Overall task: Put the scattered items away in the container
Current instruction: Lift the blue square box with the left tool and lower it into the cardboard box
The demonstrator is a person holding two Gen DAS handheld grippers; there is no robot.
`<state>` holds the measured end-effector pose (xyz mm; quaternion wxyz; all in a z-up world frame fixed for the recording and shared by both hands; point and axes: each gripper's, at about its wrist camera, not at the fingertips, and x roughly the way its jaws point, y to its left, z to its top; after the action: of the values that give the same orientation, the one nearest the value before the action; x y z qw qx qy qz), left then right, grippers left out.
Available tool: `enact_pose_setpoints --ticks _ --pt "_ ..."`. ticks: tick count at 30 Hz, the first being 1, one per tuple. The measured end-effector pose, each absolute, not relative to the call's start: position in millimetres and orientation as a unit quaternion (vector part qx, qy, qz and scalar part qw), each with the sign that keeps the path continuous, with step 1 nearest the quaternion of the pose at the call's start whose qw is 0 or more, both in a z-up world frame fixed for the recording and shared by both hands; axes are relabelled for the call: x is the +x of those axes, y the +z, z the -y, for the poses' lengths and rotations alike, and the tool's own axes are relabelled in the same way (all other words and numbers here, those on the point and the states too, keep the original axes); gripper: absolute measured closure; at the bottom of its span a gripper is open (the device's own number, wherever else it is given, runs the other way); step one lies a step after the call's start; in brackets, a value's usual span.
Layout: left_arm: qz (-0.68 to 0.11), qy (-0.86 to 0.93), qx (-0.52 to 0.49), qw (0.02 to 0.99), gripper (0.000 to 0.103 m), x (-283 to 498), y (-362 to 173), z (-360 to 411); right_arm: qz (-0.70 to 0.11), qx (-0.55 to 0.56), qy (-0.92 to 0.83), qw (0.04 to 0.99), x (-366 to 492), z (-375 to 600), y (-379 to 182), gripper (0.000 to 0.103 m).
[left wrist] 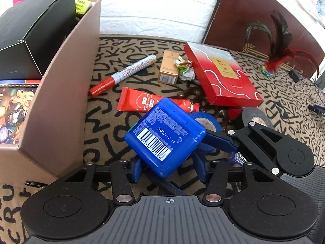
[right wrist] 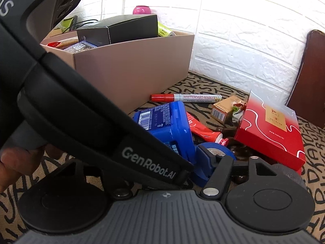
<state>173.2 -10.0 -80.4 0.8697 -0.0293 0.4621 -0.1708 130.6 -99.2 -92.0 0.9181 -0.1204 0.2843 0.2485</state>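
My left gripper [left wrist: 167, 167] is shut on a blue plastic tub [left wrist: 164, 136] with a barcode, held tilted just above the patterned cloth. The tub also shows in the right wrist view [right wrist: 162, 122]. My right gripper [left wrist: 225, 140] reaches in from the right with its blue finger by the blue tape roll [left wrist: 205, 122]; whether it is open or shut is hidden. The cardboard box [left wrist: 61, 93] stands at left, holding a black box [left wrist: 30, 32] and printed packs. A whiteboard marker [left wrist: 124, 74], red tube [left wrist: 146, 101], tan carton [left wrist: 168, 68] and red flat box [left wrist: 223, 75] lie on the cloth.
A black tape roll [left wrist: 256, 118] lies right of the blue one. A feather shuttlecock [left wrist: 272, 65] sits at far right before a dark wooden board [left wrist: 254, 10]. A white brick wall [right wrist: 233, 40] is behind. Cables lie at the right edge.
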Motion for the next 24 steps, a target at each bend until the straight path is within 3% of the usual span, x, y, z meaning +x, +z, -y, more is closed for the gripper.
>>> enact_pose_setpoints --ticks 10,24 --pt "-0.438 -0.183 -0.03 0.88 0.053 141.2 -53.9 8.3 -0.268 -0.139 0.242 0.922 101.4 99.0 -66.8 0.033" --pt "-0.35 -0.139 -0.034 0.926 0.056 109.3 44.5 -64.8 -0.166 -0.18 0.284 0.927 74.7 38.9 25.6 0.033"
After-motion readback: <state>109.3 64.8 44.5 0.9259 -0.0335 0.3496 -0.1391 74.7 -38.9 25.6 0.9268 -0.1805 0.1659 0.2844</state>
